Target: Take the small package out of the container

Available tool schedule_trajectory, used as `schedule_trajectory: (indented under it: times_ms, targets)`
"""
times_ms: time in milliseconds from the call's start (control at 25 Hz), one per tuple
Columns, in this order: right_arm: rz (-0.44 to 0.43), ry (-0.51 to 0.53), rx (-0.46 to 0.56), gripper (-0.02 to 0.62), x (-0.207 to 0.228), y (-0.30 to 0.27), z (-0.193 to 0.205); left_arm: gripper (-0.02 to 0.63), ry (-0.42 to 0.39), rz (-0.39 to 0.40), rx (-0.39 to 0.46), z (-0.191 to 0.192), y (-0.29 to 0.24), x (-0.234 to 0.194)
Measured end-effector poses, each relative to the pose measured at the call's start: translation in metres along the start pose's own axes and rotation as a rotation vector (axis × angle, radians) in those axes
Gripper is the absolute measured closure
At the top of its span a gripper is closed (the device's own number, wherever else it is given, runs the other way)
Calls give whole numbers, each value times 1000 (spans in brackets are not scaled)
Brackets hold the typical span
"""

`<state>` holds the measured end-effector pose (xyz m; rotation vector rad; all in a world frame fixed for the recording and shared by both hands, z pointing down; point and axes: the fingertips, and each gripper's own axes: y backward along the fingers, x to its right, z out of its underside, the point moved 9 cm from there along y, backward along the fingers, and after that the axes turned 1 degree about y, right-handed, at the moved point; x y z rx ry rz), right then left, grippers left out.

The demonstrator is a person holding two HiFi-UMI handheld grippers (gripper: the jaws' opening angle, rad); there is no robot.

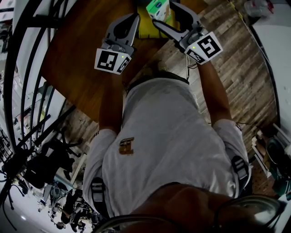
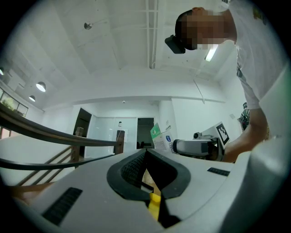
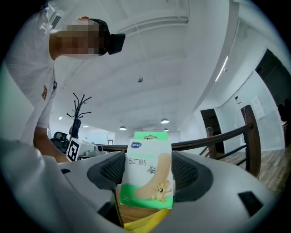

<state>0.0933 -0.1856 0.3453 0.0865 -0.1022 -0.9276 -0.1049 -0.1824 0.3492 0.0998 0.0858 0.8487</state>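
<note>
Right gripper (image 3: 148,169): your jaws are clamped on the small package (image 3: 145,189), one ribbed pad on each side face. It's a green-and-white box, upright, printed front toward the camera. Its whole lower edge is visible, with brown wood and then the yellow container (image 3: 140,224) below it.

In the head view, you're holding the small package (image 1: 158,8) at the far end of the yellow container (image 1: 146,28), which sits on the wooden table (image 1: 77,50). I can't tell from there whether it's fully clear of the rim.

Left gripper (image 2: 144,152): the jaws meet at the tips. A strip of the yellow container (image 2: 154,202) shows through the gap nearer the camera. I can't tell whether the tips pinch its edge. In the head view, your left gripper (image 1: 134,19) has its tips right at the container's left edge, and the right gripper (image 1: 164,12) comes in from the other side. The two grippers are near each other but not touching.

The left gripper view also catches the small package (image 2: 159,135) just beside the right gripper (image 2: 195,146).
</note>
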Motion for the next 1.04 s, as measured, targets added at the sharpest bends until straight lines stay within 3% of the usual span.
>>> schedule_trajectory:
  times_ms: [1040]
  targets:
    - [6,3,48,295,1,20,-9,588,-3,-11,-5,2,-7,17]
